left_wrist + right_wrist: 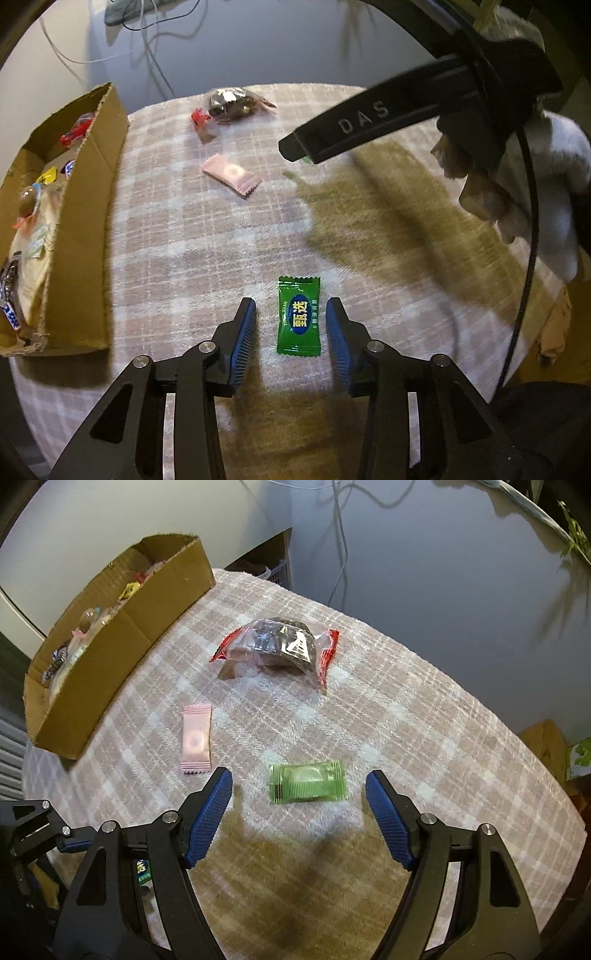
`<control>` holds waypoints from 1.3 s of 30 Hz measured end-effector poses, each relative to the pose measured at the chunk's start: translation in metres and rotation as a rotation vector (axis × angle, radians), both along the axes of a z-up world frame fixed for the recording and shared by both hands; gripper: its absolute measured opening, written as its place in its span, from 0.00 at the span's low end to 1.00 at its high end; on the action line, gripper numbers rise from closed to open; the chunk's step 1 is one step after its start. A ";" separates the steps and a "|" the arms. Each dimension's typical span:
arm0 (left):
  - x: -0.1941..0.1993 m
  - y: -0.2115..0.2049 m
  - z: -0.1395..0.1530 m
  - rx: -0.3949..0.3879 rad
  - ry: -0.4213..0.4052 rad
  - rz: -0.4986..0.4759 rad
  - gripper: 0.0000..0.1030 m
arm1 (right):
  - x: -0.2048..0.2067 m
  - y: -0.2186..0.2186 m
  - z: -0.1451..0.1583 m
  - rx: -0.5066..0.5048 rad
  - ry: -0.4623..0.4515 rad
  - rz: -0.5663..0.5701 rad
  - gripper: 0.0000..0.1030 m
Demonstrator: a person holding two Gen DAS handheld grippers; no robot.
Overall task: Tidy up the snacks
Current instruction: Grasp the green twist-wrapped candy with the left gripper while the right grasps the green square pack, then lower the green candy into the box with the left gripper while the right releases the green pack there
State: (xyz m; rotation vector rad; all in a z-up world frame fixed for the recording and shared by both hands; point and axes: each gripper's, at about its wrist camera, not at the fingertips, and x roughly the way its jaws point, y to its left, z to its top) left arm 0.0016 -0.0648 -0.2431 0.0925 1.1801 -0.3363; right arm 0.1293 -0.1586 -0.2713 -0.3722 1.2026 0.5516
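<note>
The left tool (291, 328) has its two sides apart, one on each side of the dark green candy (298, 316), with bare table (184, 266) in each gap. The brown box (88, 206) walls off the left of the frame. The right tool (314, 146) blocks the upper right. Bare cloth lies open up to the pink candy (232, 175)

Glossy plastic on the green candy wrapper (299, 317), rough matt cardboard box (88, 206) (torn edges), and a soft woven plaid cloth (369, 709) underneath.
</note>
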 end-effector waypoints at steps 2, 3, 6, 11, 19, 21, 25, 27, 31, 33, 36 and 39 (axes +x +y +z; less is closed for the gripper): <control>-0.001 -0.003 -0.002 0.013 -0.013 -0.006 0.37 | 0.001 0.004 -0.005 -0.012 0.005 0.012 0.75; -0.001 -0.005 -0.002 0.021 -0.021 -0.012 0.37 | 0.001 0.006 -0.007 -0.020 0.005 0.018 0.75; -0.001 -0.011 -0.004 0.044 -0.037 -0.020 0.37 | 0.002 0.010 -0.014 -0.038 0.016 0.029 0.56; -0.003 -0.004 -0.002 0.053 -0.059 -0.010 0.21 | 0.003 0.010 -0.015 -0.050 0.004 0.029 0.45; -0.003 0.010 -0.001 0.005 -0.054 0.031 0.18 | 0.001 0.008 -0.015 -0.066 -0.010 0.040 0.31; -0.002 0.018 0.000 -0.021 -0.047 0.057 0.18 | 0.001 0.005 -0.014 -0.065 -0.010 0.041 0.30; -0.001 0.030 0.005 -0.069 -0.042 0.099 0.18 | -0.001 0.003 -0.013 -0.056 -0.009 0.039 0.29; -0.002 0.034 0.011 -0.090 -0.045 0.119 0.18 | -0.004 -0.001 -0.009 -0.049 -0.010 0.038 0.29; -0.005 0.048 0.023 -0.134 -0.049 0.170 0.18 | -0.008 -0.004 0.002 -0.032 -0.017 0.038 0.28; -0.005 0.053 0.028 -0.142 -0.057 0.187 0.18 | -0.009 -0.005 0.007 -0.026 -0.019 0.040 0.28; -0.006 0.065 0.037 -0.156 -0.069 0.219 0.18 | -0.012 -0.006 0.018 -0.005 -0.029 0.041 0.28; -0.002 0.074 0.041 -0.164 -0.082 0.239 0.18 | -0.015 -0.001 0.031 0.013 -0.042 0.046 0.28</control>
